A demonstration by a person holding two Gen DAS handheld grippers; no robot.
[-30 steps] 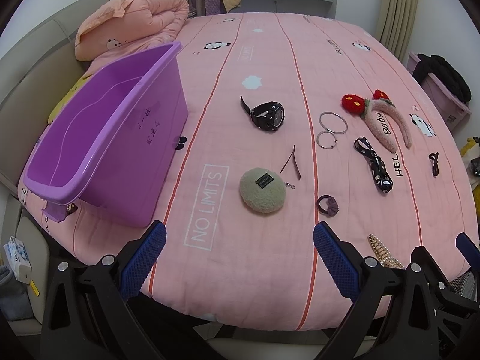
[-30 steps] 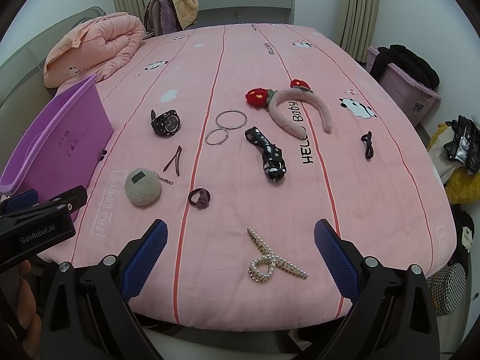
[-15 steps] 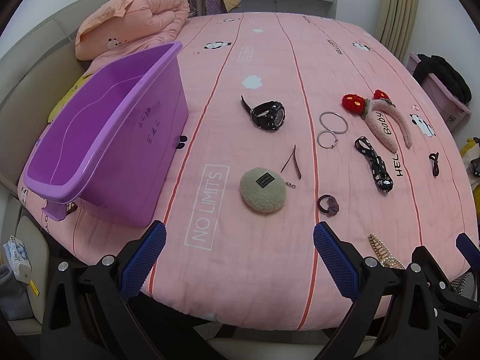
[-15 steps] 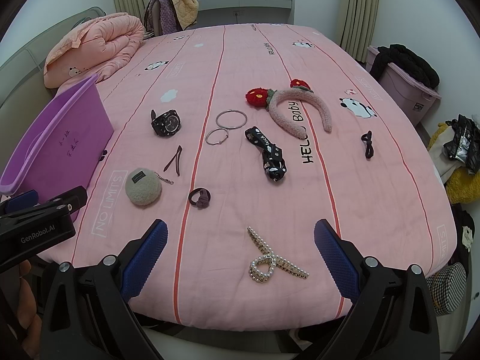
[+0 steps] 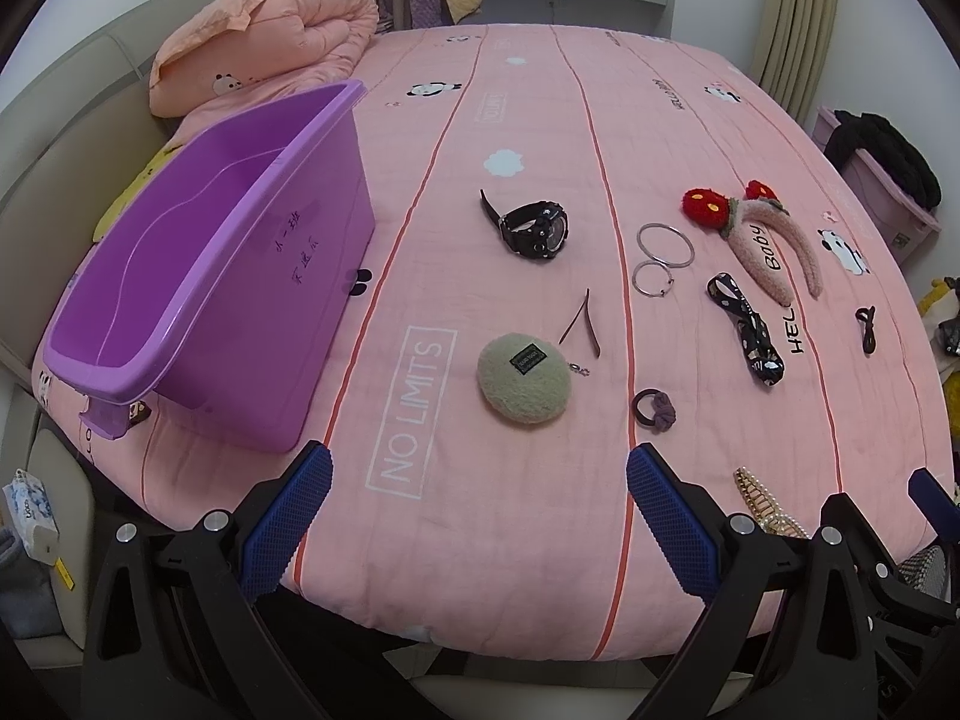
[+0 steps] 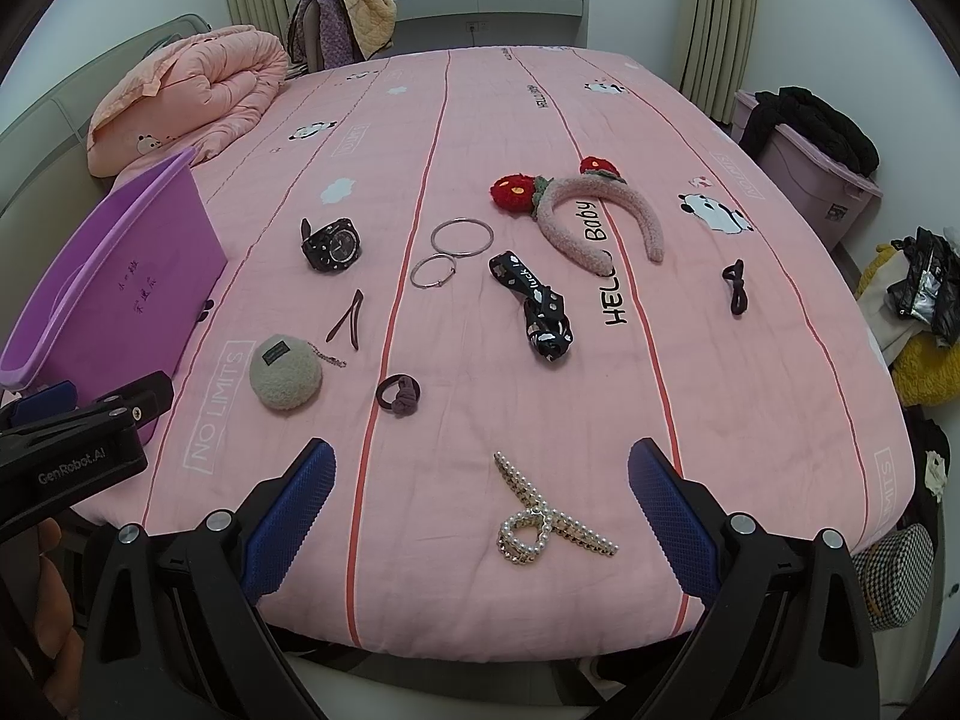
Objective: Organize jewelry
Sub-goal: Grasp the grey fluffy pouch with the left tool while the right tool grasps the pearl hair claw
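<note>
- Holding our left gripper (image 5: pixel 478 513) and right gripper (image 6: pixel 477 510) wide apart, empty, at the bed's (image 6: pixel 690 360) near edge.
- Facing the pearl clip (image 6: pixel 549 519) by that edge; purple bin (image 5: pixel 198 276) sitting at the left edge.

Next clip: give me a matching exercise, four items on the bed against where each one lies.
Things:
1. black watch
2. pearl hair clip
3. fuzzy headband
4. purple bin

Places:
A. nearest the right claw, between its fingers in view
B. far left of the bed
C. left of the two metal rings
D. over the "HELLO Baby" print

Pairs: 1-C, 2-A, 3-D, 4-B
</note>
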